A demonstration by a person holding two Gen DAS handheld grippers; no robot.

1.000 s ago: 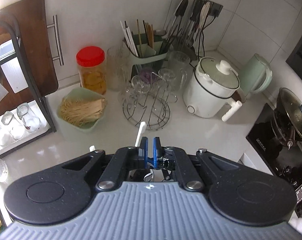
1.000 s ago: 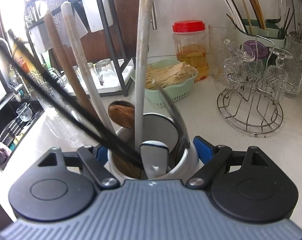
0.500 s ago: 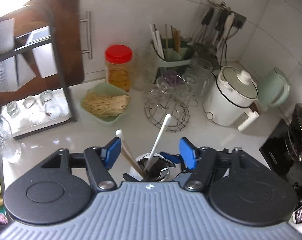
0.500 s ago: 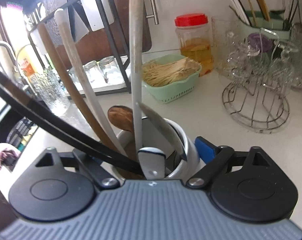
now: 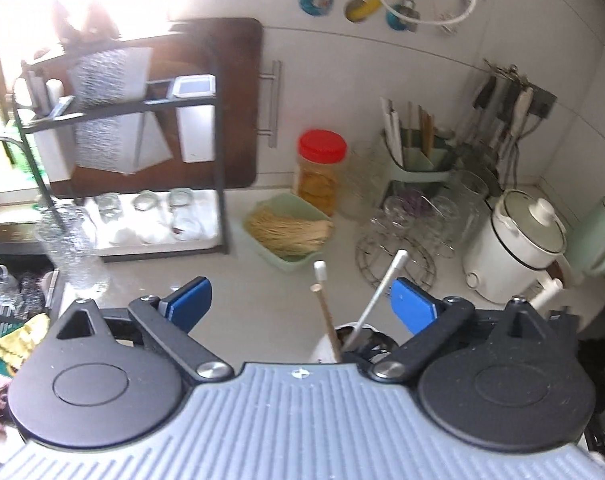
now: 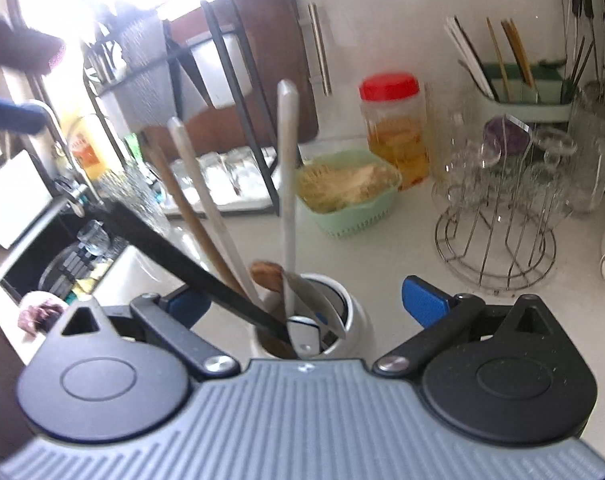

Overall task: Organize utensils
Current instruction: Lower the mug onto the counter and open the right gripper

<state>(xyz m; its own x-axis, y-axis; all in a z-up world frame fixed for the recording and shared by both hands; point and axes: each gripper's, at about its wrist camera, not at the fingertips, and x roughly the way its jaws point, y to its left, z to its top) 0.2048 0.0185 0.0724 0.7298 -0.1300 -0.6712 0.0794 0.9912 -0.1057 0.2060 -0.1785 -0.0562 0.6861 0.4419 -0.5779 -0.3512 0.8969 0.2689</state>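
Nearest, both sets of jaws are spread wide and are opening further, nothing pressed by the pads: the right gripper [image 6: 304,298] flanks the white ceramic utensil crock [image 6: 352,320], the left gripper [image 5: 300,296] sits above it. The long-handled utensils [image 6: 287,184] are seen standing inside the crock, so placement is judged done. Farther back, the green chopstick caddy [image 6: 530,100] is left untouched.
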